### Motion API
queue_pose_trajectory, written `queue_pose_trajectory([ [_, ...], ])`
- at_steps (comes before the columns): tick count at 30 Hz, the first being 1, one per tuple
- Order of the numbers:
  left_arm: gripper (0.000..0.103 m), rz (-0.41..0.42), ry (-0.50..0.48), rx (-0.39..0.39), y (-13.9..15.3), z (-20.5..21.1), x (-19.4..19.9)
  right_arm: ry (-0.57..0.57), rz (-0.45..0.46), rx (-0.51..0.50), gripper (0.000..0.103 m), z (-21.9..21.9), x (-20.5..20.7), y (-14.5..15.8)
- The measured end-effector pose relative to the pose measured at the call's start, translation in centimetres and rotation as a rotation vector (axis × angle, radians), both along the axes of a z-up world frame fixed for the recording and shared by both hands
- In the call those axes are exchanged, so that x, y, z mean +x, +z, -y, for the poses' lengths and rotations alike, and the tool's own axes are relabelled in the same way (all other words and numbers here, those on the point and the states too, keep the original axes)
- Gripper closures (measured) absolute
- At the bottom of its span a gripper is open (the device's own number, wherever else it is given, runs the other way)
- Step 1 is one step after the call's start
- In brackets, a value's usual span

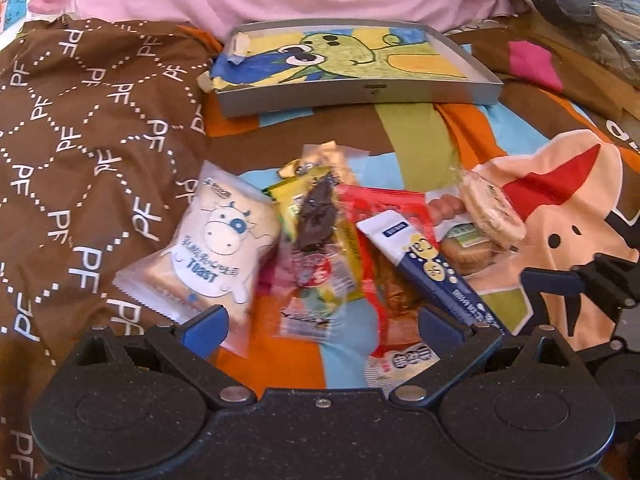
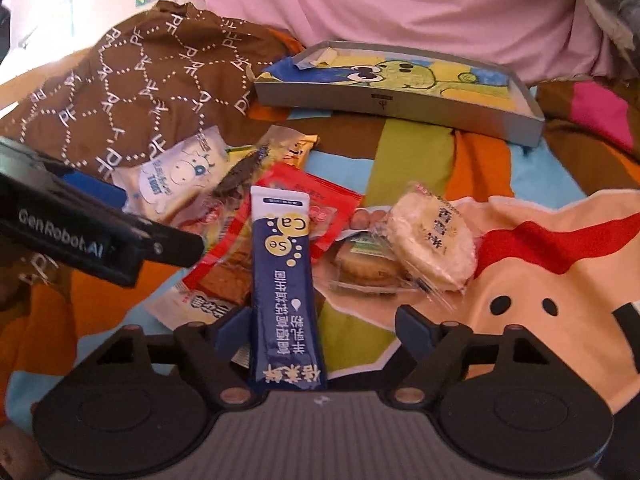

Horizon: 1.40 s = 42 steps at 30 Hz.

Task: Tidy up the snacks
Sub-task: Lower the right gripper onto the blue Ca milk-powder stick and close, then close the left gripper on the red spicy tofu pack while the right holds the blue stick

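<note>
My left gripper point(image 1: 320, 320) hangs spread over the snack pile, the cow-print toast packet point(image 1: 208, 252) by its left finger. My right gripper point(image 2: 324, 330) is spread too, the blue Ca/Se sachet point(image 2: 282, 280) lying between its fingers. Beyond both sits the grey tray point(image 1: 360, 94).

A heap of snack packets is spread on the bedspread point(image 1: 100, 128), with the shallow box point(image 1: 360, 94) set behind it. At the heap's left lies the toast packet point(image 1: 208, 248), at its right the round rice cracker point(image 1: 490, 210), tilted upon a cake packet point(image 1: 468, 250). Between them, the long stick sachet point(image 2: 282, 280) is laid over a flat sauce-type packet point(image 2: 308, 204).
</note>
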<state>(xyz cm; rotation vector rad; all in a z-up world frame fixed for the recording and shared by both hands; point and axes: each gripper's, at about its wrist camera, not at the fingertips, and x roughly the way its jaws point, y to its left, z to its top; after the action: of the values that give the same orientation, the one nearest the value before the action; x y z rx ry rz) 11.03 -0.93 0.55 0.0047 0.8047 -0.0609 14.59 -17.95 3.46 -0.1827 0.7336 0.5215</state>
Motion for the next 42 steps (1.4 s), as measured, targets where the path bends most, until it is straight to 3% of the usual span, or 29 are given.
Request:
queue_pose_trajectory([
  [9,0.003,-0.009,-0.029,0.001,-0.2,1.1,0.3,0.078,-0.057,0.066,0.063,0.2,0.3,-0.1],
  [16,0.007,-0.033,-0.066,-0.01,-0.8,2.2,0.9,0.094,-0.04,-0.023,0.066,2.2,-0.2,1.6],
  [20,0.009,-0.044,-0.079,0.047,-1.3,3.5,1.1,0.081,0.048,-0.131,0.066,3.3,-2.3,2.6],
  [27,0.011,-0.108,-0.082,0.034,-2.1,5.3,2.4,0.114,0.132,-0.241,0.065,2.5,-3.7,2.1],
  [35,0.018,-0.169,-0.046,0.067,-3.1,6.7,4.5,0.093,0.1,-0.216,0.065,3.5,-2.5,1.8],
  [38,0.033,-0.184,-0.025,0.01,-3.0,6.5,4.6,0.098,0.095,-0.211,0.065,3.5,-2.4,1.6],
  [42,0.037,-0.18,-0.001,-0.031,-2.9,5.9,3.9,0.1,0.08,-0.195,0.065,3.5,-2.3,1.5],
])
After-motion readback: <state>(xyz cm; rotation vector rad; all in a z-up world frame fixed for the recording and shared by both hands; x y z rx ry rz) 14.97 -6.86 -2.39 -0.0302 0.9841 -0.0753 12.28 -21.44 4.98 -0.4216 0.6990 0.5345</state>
